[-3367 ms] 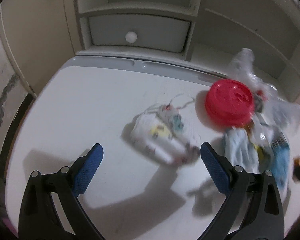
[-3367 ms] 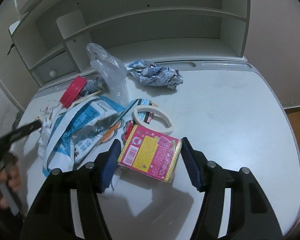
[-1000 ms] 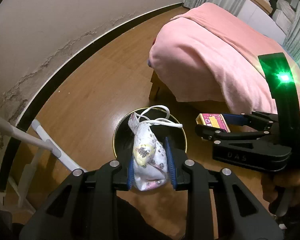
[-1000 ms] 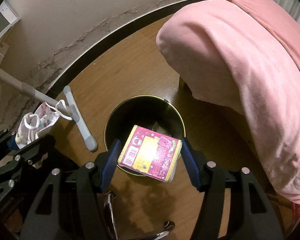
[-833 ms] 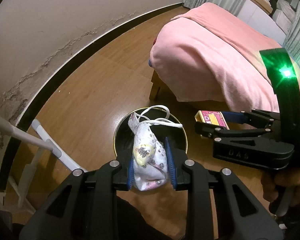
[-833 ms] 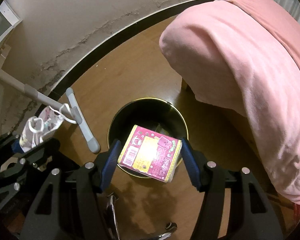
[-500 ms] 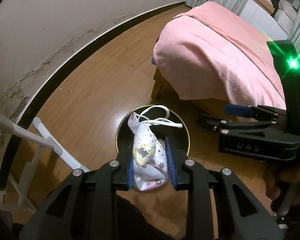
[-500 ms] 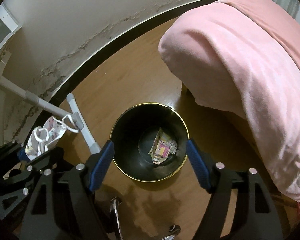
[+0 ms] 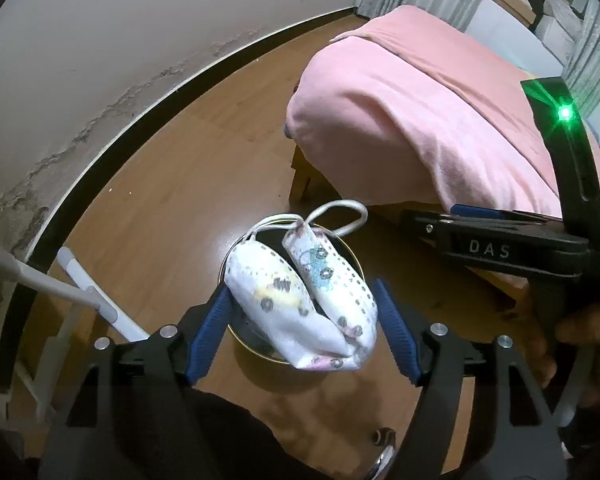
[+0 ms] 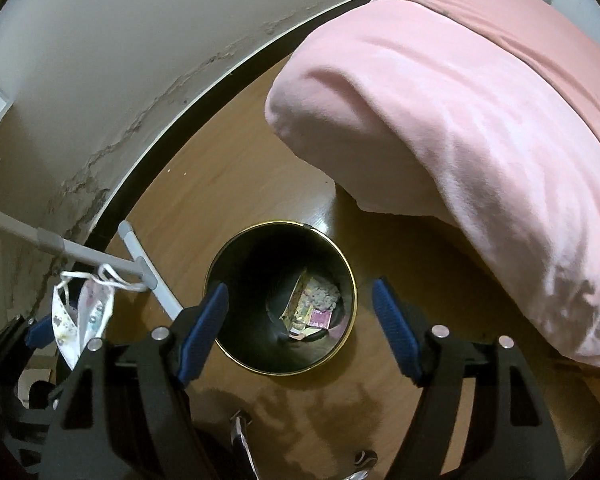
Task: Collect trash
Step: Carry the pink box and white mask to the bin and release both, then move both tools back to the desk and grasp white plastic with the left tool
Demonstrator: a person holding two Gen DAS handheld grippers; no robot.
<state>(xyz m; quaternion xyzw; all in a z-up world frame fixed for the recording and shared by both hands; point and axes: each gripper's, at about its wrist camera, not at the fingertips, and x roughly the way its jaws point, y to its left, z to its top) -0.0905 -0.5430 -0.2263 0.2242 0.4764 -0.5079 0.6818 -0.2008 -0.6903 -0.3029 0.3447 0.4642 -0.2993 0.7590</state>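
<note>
A black round trash bin with a gold rim (image 10: 342, 256) stands on the wood floor. A pink box (image 10: 320, 318) and other scraps lie at its bottom. My right gripper (image 10: 300, 320) is open and empty above the bin. My left gripper (image 9: 304, 320) has its jaws spread wide. Two white patterned face masks (image 9: 300, 296) sit between them, over the bin (image 9: 356, 264); whether the pads still touch them I cannot tell. The masks also show in the right wrist view (image 10: 80, 312) at the left.
A bed with a pink blanket (image 10: 480, 120) stands right of the bin. A white metal frame leg (image 10: 148, 272) lies on the floor left of it. A wall with a dark baseboard (image 9: 140, 120) runs behind. The right gripper's body (image 9: 500, 244) crosses the left wrist view.
My right gripper opened and the pink box fell into the bin. My left gripper's jaws have spread apart around the masks, which now lie side by side instead of squeezed.
</note>
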